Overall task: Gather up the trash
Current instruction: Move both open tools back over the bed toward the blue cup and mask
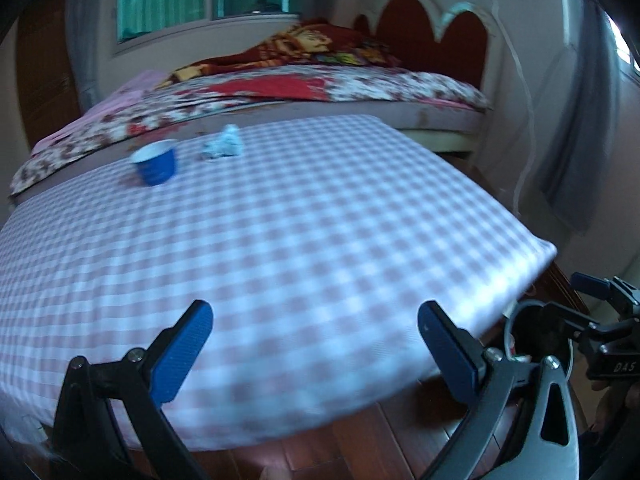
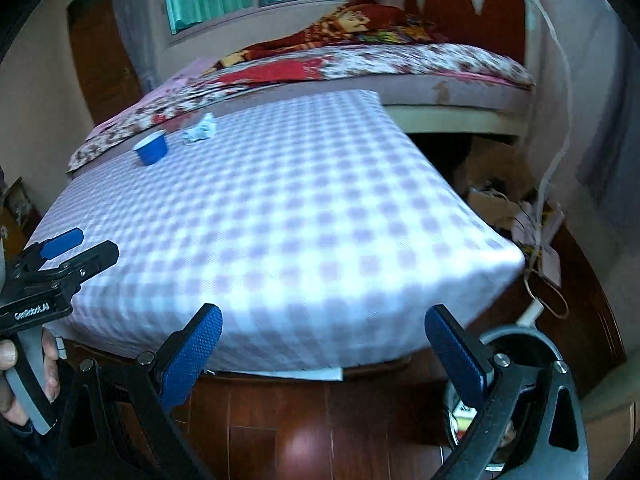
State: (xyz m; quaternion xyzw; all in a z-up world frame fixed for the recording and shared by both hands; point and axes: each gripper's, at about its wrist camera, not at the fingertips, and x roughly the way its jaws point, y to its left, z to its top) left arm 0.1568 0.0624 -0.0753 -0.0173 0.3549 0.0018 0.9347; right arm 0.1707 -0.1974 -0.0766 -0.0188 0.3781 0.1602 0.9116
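A blue paper cup (image 1: 155,166) stands upright at the far left of a checked table top (image 1: 304,232); it also shows in the right wrist view (image 2: 151,148). A crumpled pale-blue tissue (image 1: 224,143) lies just right of the cup, seen too in the right wrist view (image 2: 199,131). My left gripper (image 1: 316,348) is open and empty above the table's near edge. My right gripper (image 2: 324,352) is open and empty at the table's near edge. A round bin (image 2: 516,392) with trash inside stands on the floor at lower right, partly hidden by my right gripper.
A bed (image 1: 320,84) with a floral sheet and red blanket lies behind the table. A white cable (image 2: 556,152) hangs down the right wall over clutter (image 2: 504,204) beside the table. The floor (image 2: 304,432) is dark red wood.
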